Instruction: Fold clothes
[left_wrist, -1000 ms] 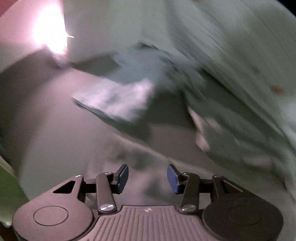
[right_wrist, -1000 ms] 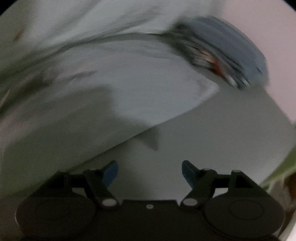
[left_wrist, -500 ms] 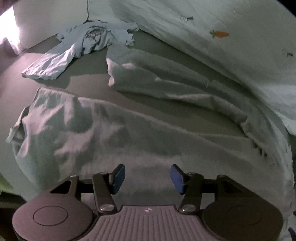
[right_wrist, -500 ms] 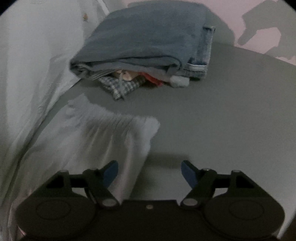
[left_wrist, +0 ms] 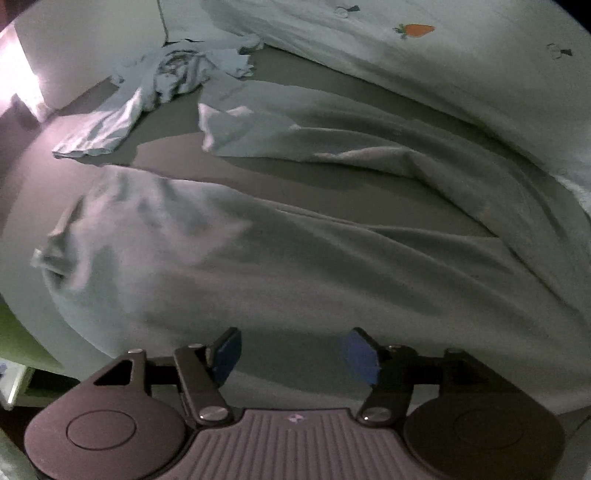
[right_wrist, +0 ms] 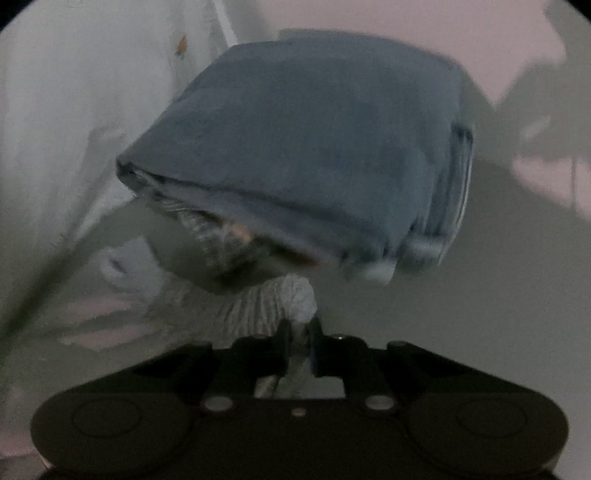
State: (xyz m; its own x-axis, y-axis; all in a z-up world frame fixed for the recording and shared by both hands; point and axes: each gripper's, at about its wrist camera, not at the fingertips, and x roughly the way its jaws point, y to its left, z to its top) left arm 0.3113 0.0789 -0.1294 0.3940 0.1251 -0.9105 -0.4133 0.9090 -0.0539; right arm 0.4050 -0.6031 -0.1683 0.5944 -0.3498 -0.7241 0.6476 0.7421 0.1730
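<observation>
Item: pale grey trousers (left_wrist: 295, 258), spread on the bed (left_wrist: 229, 173) directly ahead of our left claw (left_wrist: 291, 350). Long axis runs from the cuffs at far left across to the right; the two legs lie apart, the nearer one just beyond our left fingertips, the farther leg (left_wrist: 332, 147) angled beyond it.

Left claw: spread, holding nothing, poised over the near leg.

Right claw (right_wrist: 300, 332): pressed together, pinching a ribbed white edge (right_wrist: 291, 295) of cloth, probably the waistband of the same trousers, though the view is blurred and we cannot confirm it.

We judge the left claw nearer the cuff end, so that end falls to it.

Surroundings: crumpled light-blue garment (left_wrist: 155, 88) beyond the cuffs, well apart. White quilt with a carrot print (left_wrist: 415, 30) along the far side. Folded stack topped by blue denim (right_wrist: 314, 147) close ahead of our right claw, a likely obstruction to any forward swing.
</observation>
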